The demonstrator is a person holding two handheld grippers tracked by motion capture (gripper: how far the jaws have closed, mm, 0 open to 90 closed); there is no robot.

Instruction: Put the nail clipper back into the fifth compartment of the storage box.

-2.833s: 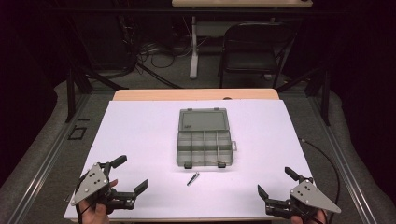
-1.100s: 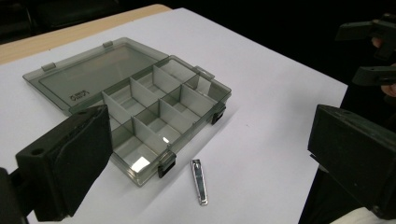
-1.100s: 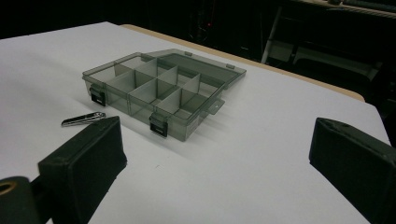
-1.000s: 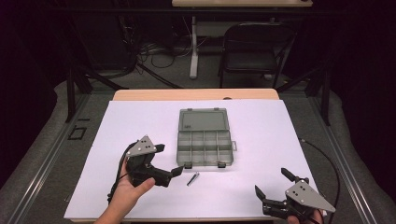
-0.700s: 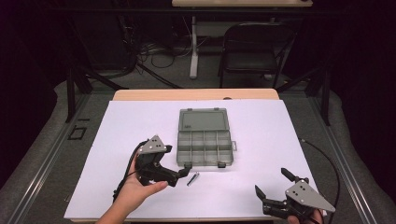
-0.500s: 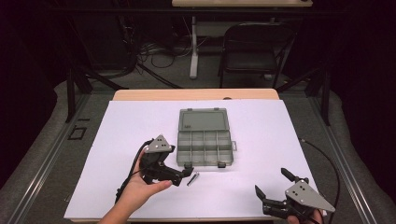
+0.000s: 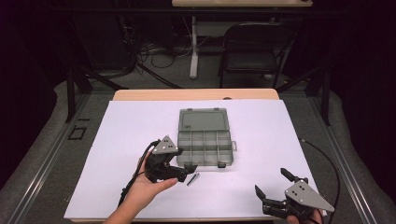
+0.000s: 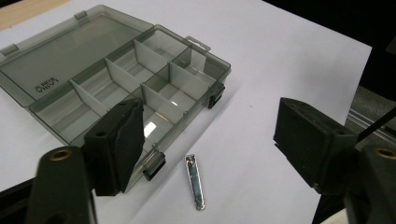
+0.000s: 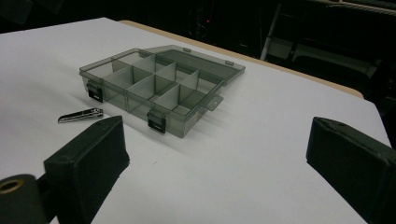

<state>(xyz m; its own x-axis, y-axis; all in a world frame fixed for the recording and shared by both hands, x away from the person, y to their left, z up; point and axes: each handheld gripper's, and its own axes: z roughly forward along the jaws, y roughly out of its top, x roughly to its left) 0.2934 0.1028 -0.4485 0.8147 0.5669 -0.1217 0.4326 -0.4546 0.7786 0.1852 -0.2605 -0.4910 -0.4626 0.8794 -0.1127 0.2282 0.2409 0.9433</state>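
My left gripper, jaws apart, frames the small silver nail clipper; the high view reveals my right gripper, also apart.

**Bright table, dark room around it**

I see strong light from above on the white table; the background stays almost black. The organizer box shows a small glare inside and throws a soft shadow. In both gripper views the near black jaws look blurred. The high view is a little soft.
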